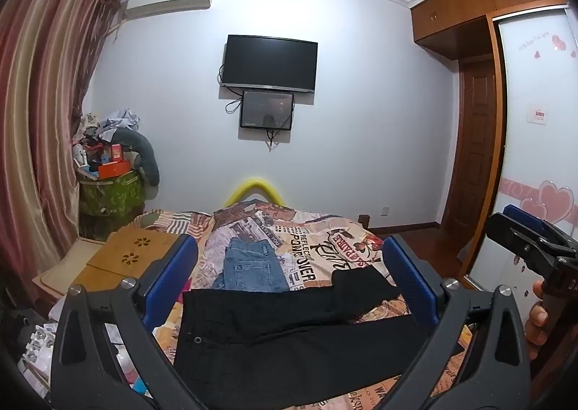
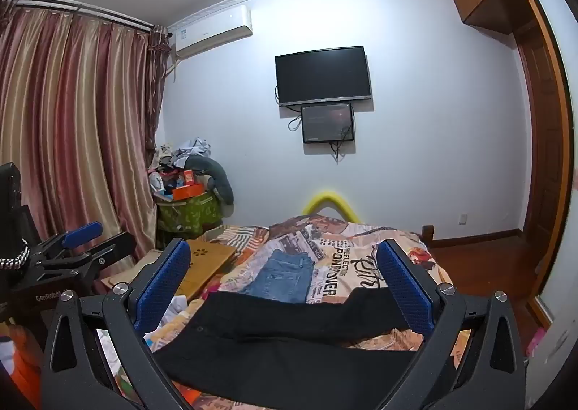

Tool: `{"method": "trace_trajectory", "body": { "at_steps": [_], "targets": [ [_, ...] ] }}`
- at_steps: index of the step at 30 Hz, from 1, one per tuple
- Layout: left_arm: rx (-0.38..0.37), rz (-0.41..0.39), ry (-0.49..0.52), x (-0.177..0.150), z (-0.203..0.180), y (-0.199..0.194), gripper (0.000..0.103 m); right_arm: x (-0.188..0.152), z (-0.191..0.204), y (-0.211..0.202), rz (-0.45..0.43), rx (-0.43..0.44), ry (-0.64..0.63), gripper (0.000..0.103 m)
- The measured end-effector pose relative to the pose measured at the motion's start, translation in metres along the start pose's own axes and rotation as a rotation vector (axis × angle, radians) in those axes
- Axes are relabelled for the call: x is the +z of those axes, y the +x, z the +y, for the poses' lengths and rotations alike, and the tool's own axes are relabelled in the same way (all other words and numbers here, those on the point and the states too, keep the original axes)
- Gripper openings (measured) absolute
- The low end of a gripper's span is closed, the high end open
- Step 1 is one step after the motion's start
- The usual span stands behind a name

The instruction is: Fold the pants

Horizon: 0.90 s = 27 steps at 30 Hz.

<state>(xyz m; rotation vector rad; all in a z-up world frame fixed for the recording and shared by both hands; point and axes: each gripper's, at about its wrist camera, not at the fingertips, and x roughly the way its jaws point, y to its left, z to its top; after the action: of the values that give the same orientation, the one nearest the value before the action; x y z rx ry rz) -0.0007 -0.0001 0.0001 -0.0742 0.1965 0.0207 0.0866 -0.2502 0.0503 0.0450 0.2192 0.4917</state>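
Black pants [image 1: 289, 334] lie spread flat across the near end of the bed, waist with a button at the left, two legs running right; they also show in the right wrist view [image 2: 289, 341]. My left gripper [image 1: 289, 261] is open and empty, held above the pants. My right gripper [image 2: 283, 265] is open and empty too, above the same pants. The right gripper shows at the right edge of the left wrist view [image 1: 531, 240]. The left gripper shows at the left edge of the right wrist view [image 2: 83, 243].
Folded blue jeans [image 1: 249, 265] lie beyond the black pants on the printed bedspread [image 1: 325, 247]. A wooden lap desk [image 1: 126, 258] sits at the bed's left. A cluttered green bin [image 1: 108, 189] stands by the curtain. A wardrobe [image 1: 534, 120] is at right.
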Motion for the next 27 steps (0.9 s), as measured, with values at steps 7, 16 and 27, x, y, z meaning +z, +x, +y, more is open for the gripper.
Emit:
{"method": "trace_trajectory", "body": {
  "at_steps": [7,16,27],
  "targets": [
    [0.006,0.010,-0.001,-0.006,-0.006,0.011,0.103,0.000,0.000,0.000,0.000,-0.003,0.000,0.103],
    [-0.007,-0.008,-0.001,-0.004,-0.001,0.000,0.103,0.001,0.001,-0.004,0.004,-0.001,0.005,0.103],
    [-0.006,-0.006,0.000,-0.002,0.002,0.001,0.103,-0.003,0.001,0.002,0.000,0.002,0.009,0.103]
  ]
}}
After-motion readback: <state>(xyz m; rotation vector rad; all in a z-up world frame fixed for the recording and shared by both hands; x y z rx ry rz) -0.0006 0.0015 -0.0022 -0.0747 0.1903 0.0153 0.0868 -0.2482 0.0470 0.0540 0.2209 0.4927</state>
